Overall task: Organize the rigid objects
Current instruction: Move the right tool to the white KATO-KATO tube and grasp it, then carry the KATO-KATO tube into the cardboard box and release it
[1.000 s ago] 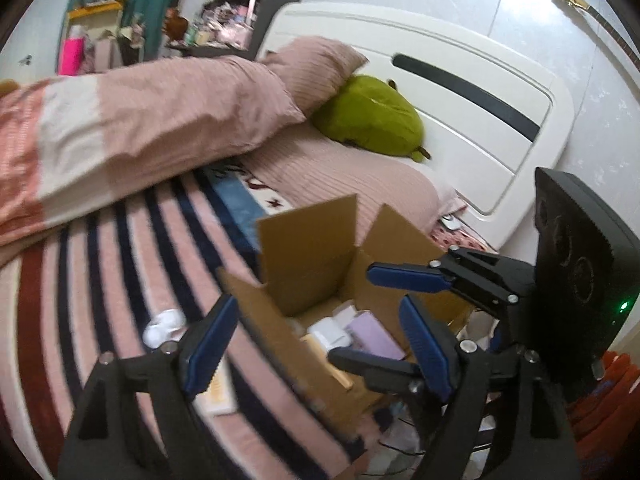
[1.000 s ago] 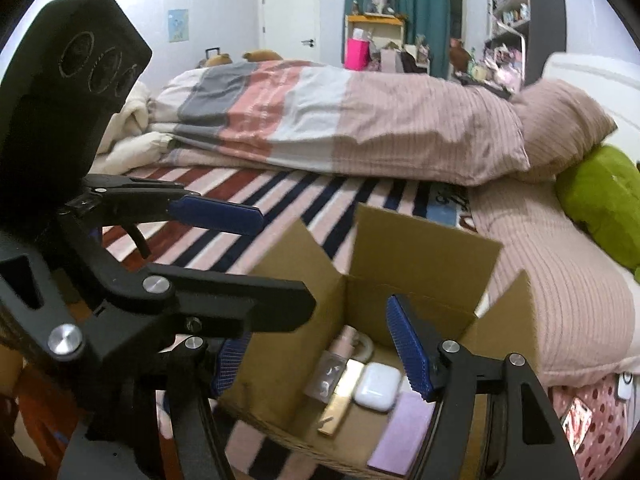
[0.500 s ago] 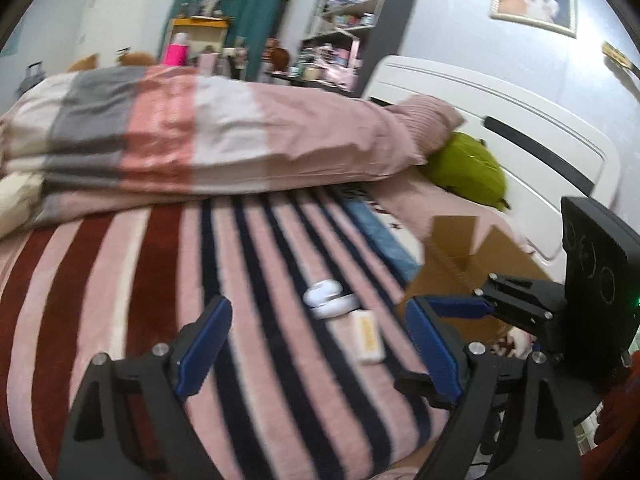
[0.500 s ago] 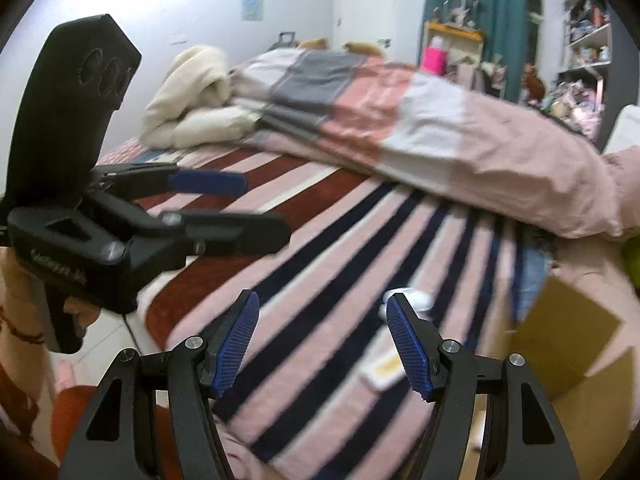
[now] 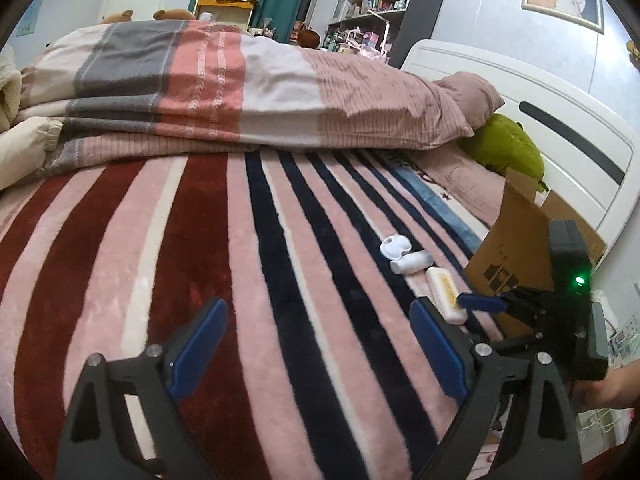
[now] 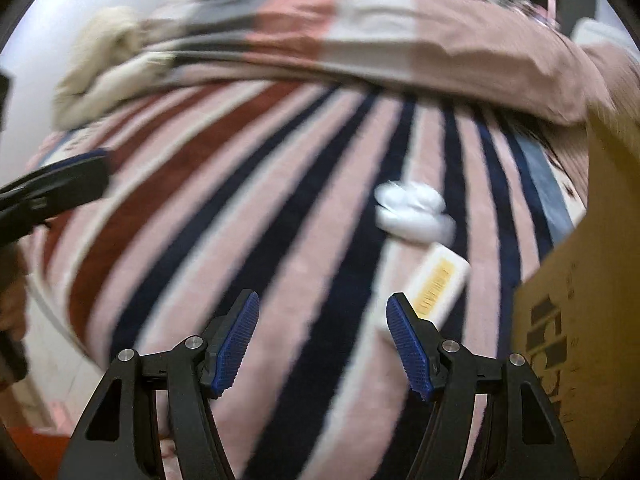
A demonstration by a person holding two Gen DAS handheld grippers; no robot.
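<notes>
An open white earbud case [image 5: 404, 255] lies on the striped blanket [image 5: 240, 280], with a flat white bar with a yellow label [image 5: 445, 294] beside it. Both show in the right wrist view, the case [image 6: 412, 212] and the bar [image 6: 438, 284]. A cardboard box [image 5: 520, 248] stands to their right; its side fills the right wrist view's right edge [image 6: 580, 300]. My left gripper [image 5: 316, 344] is open and empty above the blanket. My right gripper [image 6: 322, 336] is open and empty, its right fingertip close to the bar. The right gripper also shows in the left wrist view [image 5: 480, 304].
A folded pink, grey and white duvet [image 5: 240, 80] lies across the far side of the bed. A green plush [image 5: 504, 152] and a pillow [image 5: 468, 96] sit by the white headboard [image 5: 560, 120]. Shelves stand behind.
Both grippers have swung away from over the box to the striped blanket. The right gripper has moved down close to the white bar and case; its view is blurred by motion.
</notes>
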